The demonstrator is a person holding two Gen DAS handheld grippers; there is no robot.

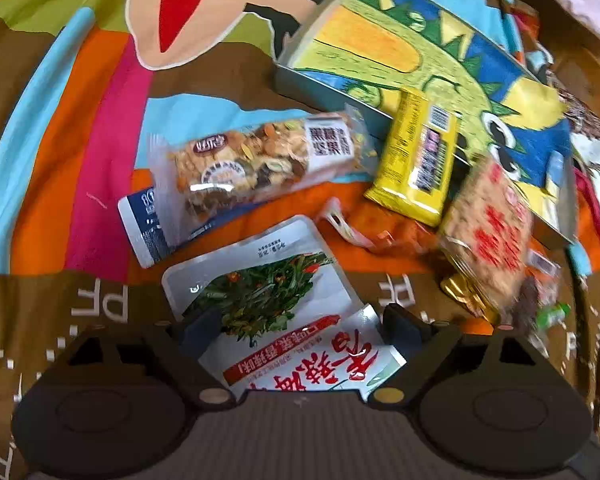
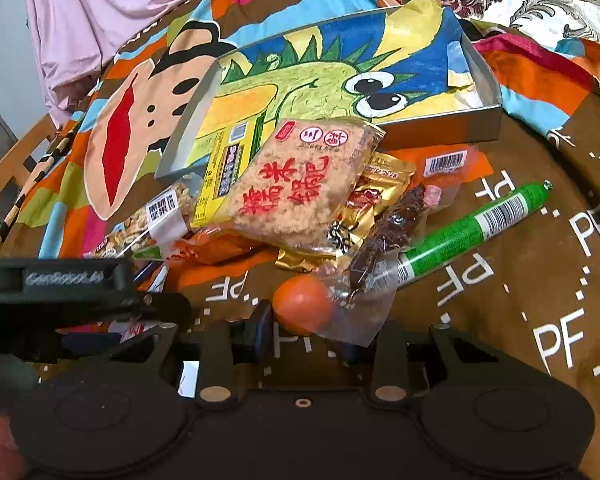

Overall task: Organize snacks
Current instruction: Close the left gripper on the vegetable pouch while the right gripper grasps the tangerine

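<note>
Blurred rice-cracker packet (image 1: 488, 236) hides gold wrappers; left gripper (image 1: 300, 330) spread, right gripper (image 2: 308, 330) pinching film.

A bright cartoon bedspread of brown, orange, pink, blue and green patches (image 2: 500, 280) is covering the whole surface, a large printed monkey face with a red mouth (image 2: 128, 120) stretching across it and white "PF" lettering (image 2: 560, 336) running over the brown part. A pale pink cloth (image 2: 100, 20) is lying bunched along the far edge, while a shiny cream fabric with dark floral scrolls (image 2: 540, 4) is crowding the far right corner. To the left, a light wooden frame of rails (image 2: 16, 160) is standing beside the bed, with a plain pale grey wall (image 2: 0, 40) behind it. Soft, even light is falling across everything.
</note>
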